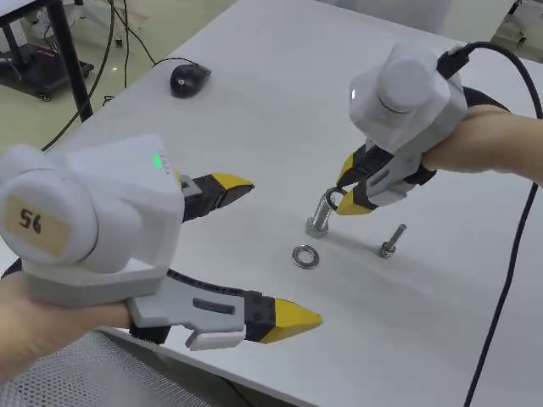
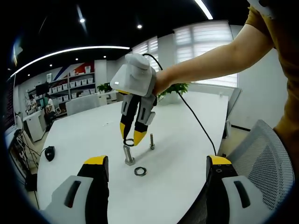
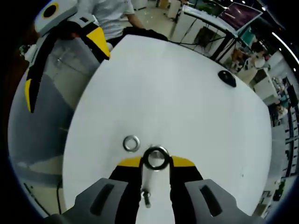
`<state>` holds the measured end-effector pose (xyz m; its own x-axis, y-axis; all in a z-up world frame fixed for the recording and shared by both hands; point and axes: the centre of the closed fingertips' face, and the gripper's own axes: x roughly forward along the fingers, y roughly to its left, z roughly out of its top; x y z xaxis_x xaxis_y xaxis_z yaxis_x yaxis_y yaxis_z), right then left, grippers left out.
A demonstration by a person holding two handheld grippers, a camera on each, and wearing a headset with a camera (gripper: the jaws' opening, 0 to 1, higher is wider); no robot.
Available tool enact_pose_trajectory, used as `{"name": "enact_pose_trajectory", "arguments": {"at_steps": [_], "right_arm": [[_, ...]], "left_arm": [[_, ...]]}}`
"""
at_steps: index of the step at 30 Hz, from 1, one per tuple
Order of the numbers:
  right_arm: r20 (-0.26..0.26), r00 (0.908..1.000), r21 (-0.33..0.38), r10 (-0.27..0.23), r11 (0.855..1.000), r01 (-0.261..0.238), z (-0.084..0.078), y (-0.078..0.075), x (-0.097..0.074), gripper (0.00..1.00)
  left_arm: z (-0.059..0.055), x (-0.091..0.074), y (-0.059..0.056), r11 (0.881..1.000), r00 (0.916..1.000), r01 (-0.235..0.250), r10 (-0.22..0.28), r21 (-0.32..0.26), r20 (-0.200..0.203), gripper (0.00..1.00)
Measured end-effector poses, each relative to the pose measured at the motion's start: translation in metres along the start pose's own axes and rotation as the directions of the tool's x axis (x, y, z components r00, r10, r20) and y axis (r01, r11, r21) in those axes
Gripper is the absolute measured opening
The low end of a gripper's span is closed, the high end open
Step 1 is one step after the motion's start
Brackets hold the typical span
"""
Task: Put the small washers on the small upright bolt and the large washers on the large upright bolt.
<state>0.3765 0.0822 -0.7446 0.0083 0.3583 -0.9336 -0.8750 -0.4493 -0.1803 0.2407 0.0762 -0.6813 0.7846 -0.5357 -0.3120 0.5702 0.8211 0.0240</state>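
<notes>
My right gripper (image 1: 346, 193) is shut on a large washer (image 1: 333, 201), which it holds just above the top of the large upright bolt (image 1: 320, 217). In the right gripper view the washer (image 3: 155, 157) sits as a ring between the yellow fingertips (image 3: 131, 162). A second large washer (image 1: 305, 256) lies flat on the white table (image 1: 280, 102) beside that bolt. The small upright bolt (image 1: 390, 242) stands to the right, bare. My left gripper (image 1: 276, 251) is open at the lower left, well short of the bolts, with nothing between its fingers.
A black computer mouse (image 1: 188, 79) lies far back on the table to the left. The table's near edge runs under my left gripper, with a mesh chair (image 1: 93, 373) below it. A black cable (image 1: 509, 280) trails off the right gripper.
</notes>
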Motion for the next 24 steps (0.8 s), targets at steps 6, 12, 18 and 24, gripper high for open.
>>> {"name": "enact_pose_trajectory", "arguments": {"at_steps": [6, 12, 18, 24], "right_arm": [[-0.004, 1.0000, -0.015, 0.001, 1.000, -0.002, 0.001, -0.009, 0.009, 0.22], [-0.025, 0.9994, -0.019, 0.022, 1.000, -0.023, -0.002, -0.007, 0.019, 0.22], [-0.034, 0.9989, -0.016, 0.033, 0.999, -0.034, -0.007, -0.004, 0.027, 0.22], [-0.037, 0.9985, -0.015, 0.040, 0.999, -0.041, -0.010, -0.004, 0.041, 0.22]], "left_arm": [[-0.002, 0.000, 0.001, 1.000, 1.0000, -0.001, 0.001, -0.003, -0.006, 0.86], [-0.003, 0.000, 0.001, 1.000, 1.0000, 0.000, 0.000, -0.005, -0.009, 0.86], [0.000, 0.002, 0.002, 1.000, 1.0000, -0.001, 0.001, -0.009, -0.001, 0.86], [0.002, 0.003, 0.001, 1.000, 1.0000, 0.002, -0.002, -0.011, 0.003, 0.86]]}}
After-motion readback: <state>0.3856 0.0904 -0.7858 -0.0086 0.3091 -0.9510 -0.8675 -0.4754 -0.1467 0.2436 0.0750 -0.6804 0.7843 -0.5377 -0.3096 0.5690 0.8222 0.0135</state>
